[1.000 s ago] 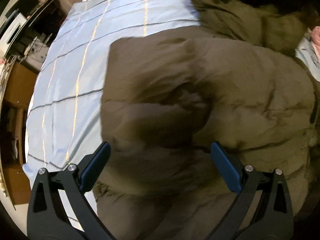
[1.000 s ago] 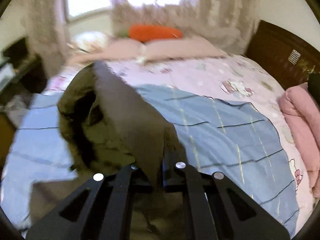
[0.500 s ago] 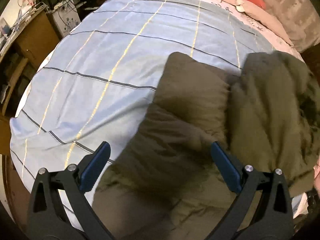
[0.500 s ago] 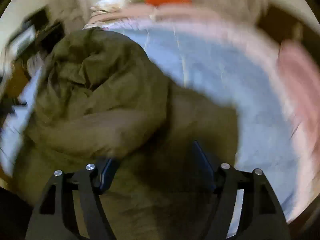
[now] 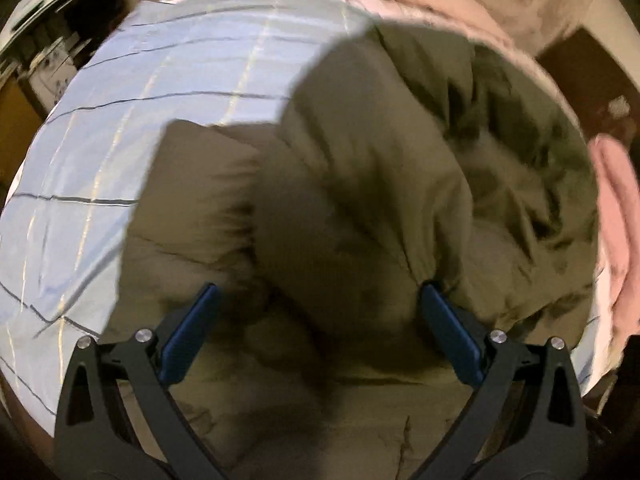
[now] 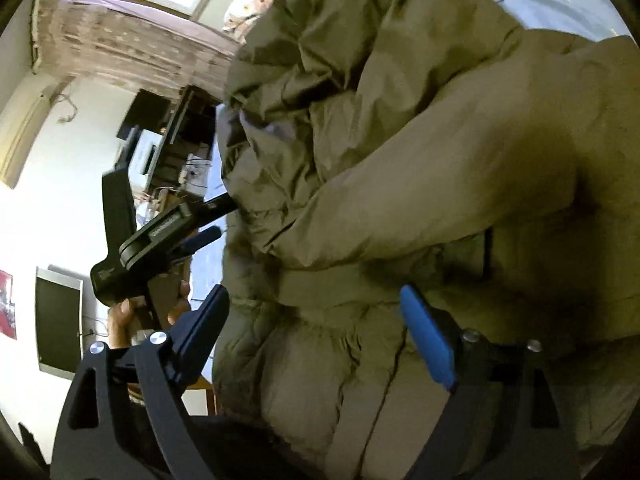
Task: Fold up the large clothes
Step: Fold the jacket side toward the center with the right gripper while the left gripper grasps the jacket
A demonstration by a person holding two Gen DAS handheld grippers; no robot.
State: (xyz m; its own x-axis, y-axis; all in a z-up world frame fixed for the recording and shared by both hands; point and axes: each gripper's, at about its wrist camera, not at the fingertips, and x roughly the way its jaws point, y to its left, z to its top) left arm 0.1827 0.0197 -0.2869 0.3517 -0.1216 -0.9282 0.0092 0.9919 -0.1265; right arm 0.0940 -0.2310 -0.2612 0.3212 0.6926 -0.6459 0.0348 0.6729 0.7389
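- Two claws, both spread wide and gripping nothing: my left gripper (image 5: 316,300) hangs over the olive puffer coat (image 5: 380,200), and my right gripper (image 6: 316,312) sits low against the same coat (image 6: 400,160) from the other side.
- The coat lies heaped on the blue checked bedspread (image 5: 120,120), one padded sleeve (image 6: 440,184) thrown across the body and the hood end bunched beyond it.
- In the right wrist view I can see the left gripper (image 6: 224,216) at the coat's far edge, one finger going into the folds; whether it touches cloth there I cannot tell.
- My judgement: the step in hand is squaring the bundle, so I would take the sleeve near its cuff, bite deep into the thick padding, and lay it flat along the body rather than drag it.
- A shallow pinch on slick quilting would probably slip, so close fully before lifting.
- Open room lies to the left, where the bedspread is bare up to its edge.
- To the right a pink bundle (image 5: 616,216) lies close beside the coat, and dark furniture (image 5: 52,40) stands beyond the bed's left edge, so I would sweep leftward.
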